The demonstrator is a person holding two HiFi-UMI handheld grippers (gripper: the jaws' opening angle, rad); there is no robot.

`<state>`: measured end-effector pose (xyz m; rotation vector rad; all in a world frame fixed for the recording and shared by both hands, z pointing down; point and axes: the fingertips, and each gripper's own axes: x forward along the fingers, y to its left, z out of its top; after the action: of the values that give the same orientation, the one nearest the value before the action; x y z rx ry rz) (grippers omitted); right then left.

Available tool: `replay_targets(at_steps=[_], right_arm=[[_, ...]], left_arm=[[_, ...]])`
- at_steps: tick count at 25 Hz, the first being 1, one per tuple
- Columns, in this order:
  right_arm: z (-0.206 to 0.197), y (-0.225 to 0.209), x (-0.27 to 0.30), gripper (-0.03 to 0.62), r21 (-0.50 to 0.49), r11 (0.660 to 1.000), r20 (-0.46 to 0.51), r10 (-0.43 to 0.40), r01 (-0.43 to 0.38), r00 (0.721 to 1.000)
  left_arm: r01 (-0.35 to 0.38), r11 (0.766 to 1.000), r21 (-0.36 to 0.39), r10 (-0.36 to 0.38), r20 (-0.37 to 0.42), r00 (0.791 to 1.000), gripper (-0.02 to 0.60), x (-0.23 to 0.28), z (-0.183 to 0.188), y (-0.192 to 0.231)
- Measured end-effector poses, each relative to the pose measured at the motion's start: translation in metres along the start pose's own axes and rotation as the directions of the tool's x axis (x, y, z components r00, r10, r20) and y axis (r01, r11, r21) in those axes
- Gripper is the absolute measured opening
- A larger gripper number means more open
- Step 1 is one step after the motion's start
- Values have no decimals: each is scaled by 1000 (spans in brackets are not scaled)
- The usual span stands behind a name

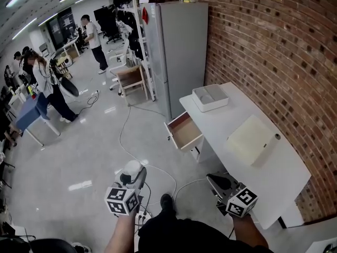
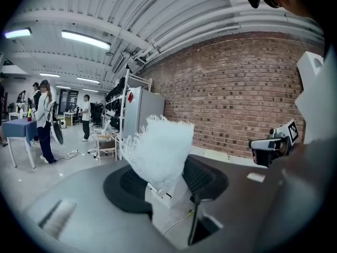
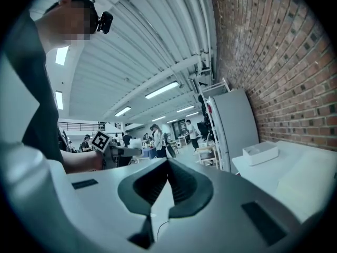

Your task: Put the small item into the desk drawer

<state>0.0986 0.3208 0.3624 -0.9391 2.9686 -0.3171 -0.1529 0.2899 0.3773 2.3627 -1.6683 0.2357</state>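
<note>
White foam net (image 2: 158,149), the small item, is pinched between the 2 fingers (image 2: 204,175) of the left gripper (image 2: 164,179), held in the air low in front of the person and well short of the desk. The right gripper (image 3: 167,165) hangs beside it, fingers closed on nothing. Farther off, the drawer (image 1: 185,132) stands pulled open and looks bare, under the white surface (image 1: 231,121) along the brick wall (image 1: 274,46). Carrying is the step in hand, I judge. Next, the left gripper must reach over the drawer, lower the net and let go.
</note>
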Motion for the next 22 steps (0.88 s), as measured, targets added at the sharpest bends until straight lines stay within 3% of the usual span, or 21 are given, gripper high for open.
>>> replay_targets(at_steps=[11, 22], right_arm=[[2, -40, 24, 11, 48, 995, -9, -85, 85, 996], [-2, -89, 126, 11, 90, 993, -64, -71, 77, 995]], left_arm=[[78, 997, -23, -78, -13, 997, 196, 58, 3, 16], [92, 994, -61, -96, -67, 993, 196, 138, 7, 91]])
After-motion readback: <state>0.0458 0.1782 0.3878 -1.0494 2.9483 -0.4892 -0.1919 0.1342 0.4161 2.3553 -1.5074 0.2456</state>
